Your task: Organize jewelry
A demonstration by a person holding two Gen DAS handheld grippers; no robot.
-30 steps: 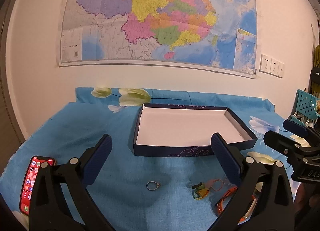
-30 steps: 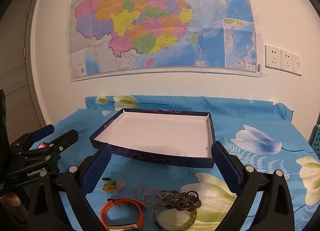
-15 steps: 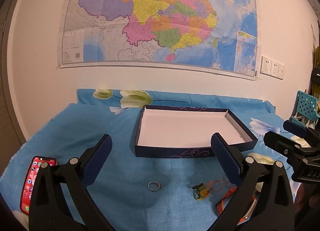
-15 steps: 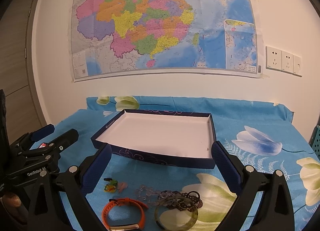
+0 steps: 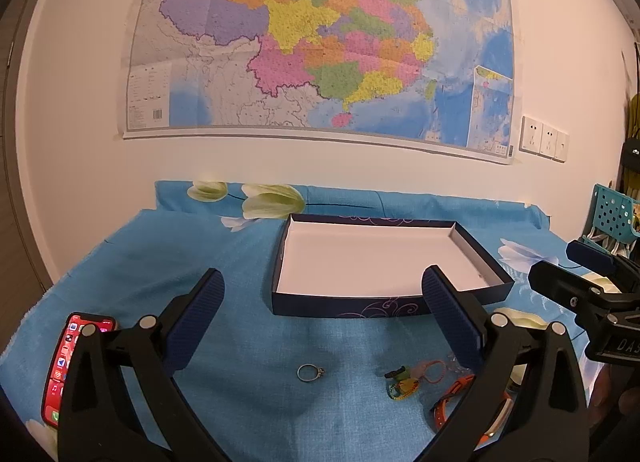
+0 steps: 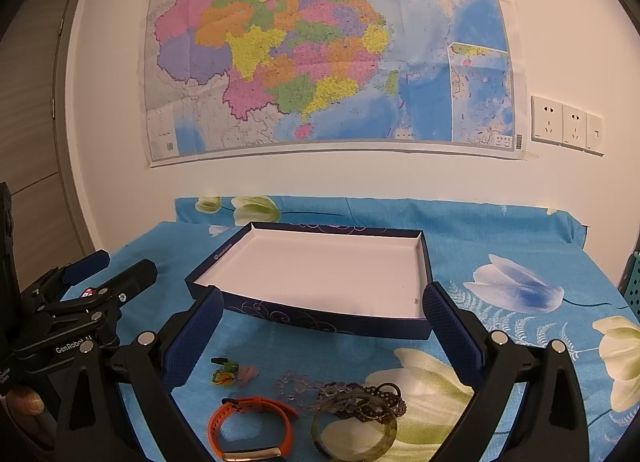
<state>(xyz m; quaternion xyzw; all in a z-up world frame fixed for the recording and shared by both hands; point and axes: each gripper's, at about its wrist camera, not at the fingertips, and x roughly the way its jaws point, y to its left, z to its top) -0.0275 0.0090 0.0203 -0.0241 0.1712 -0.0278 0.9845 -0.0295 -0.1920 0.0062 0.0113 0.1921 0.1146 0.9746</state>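
Here we hold both grippers, left gripper (image 5: 320,316) and right gripper (image 6: 322,328), jaws apart, above the bed's near edge, jewelry (image 6: 352,402) waiting before the empty box (image 6: 320,262).

The room had warm, rather dim indoor light. Both views were sharp in the middle, with strong fisheye bending and dark corners. The map (image 5: 320,41) curved at its edges. Soft shadows lay below the box (image 6: 320,278).

Navy box (image 6: 328,322) with white inside, blue floral cloth (image 6: 500,246), orange band (image 6: 256,408), silver ring (image 5: 310,373), multicoloured map (image 6: 320,53)
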